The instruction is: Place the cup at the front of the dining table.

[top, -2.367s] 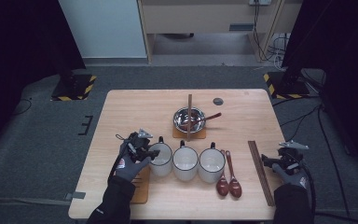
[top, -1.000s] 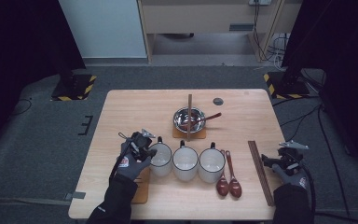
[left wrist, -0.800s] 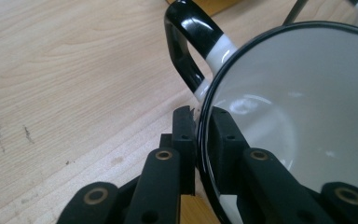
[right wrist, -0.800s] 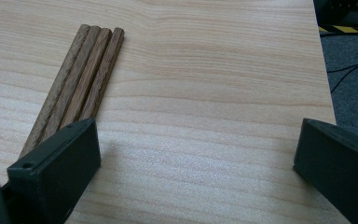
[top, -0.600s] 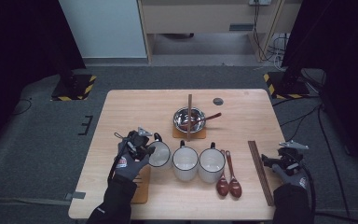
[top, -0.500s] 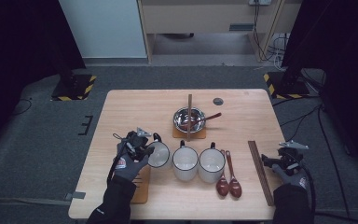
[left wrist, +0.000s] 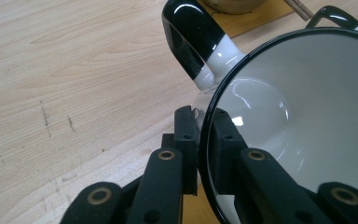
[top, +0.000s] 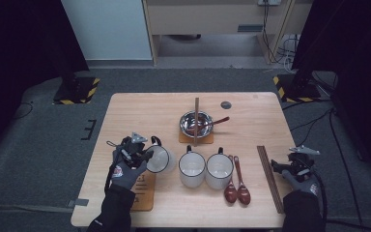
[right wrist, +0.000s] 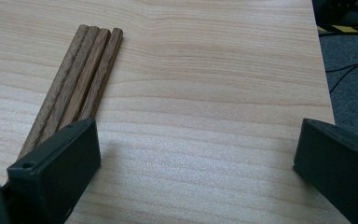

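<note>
The high view looks forward and down over the whole desk [top: 140, 111]; both gripper views sit close above its wood.

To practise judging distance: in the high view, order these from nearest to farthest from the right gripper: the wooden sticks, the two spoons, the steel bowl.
1. wooden sticks, just left of the right gripper.
2. two spoons, farther left, beside the mugs.
3. steel bowl, far side, mid-table.
</note>
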Available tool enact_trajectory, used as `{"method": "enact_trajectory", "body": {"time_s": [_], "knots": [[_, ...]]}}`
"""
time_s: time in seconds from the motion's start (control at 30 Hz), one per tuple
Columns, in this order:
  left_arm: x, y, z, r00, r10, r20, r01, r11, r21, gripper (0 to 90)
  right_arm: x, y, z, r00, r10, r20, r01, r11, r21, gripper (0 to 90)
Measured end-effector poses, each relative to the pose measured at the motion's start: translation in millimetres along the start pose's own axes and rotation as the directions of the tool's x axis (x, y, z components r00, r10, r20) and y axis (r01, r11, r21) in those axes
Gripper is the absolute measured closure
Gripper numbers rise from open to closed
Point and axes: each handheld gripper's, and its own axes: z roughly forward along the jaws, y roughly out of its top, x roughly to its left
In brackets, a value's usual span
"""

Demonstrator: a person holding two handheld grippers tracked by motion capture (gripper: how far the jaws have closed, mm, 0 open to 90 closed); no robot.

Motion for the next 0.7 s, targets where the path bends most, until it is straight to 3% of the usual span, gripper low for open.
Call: {"method": "enact_trajectory", "body": {"time_s": [0.33,0.7], "knots": [[3.5,1.7,0.3,1.0000,-0.004,-0.005,0.004,0.9991,-0.042,82.3,0.0,0.0,0.0,1.0000,0.000,0.000,0.000,1.000,0.000,0.4],[3.2,15.2,-1.9,0.9999,-0.007,-0.007,0.007,0.9945,-0.104,82.3,0.0,0.0,0.0,1.0000,0.000,0.000,0.000,1.000,0.000,0.4]]}}
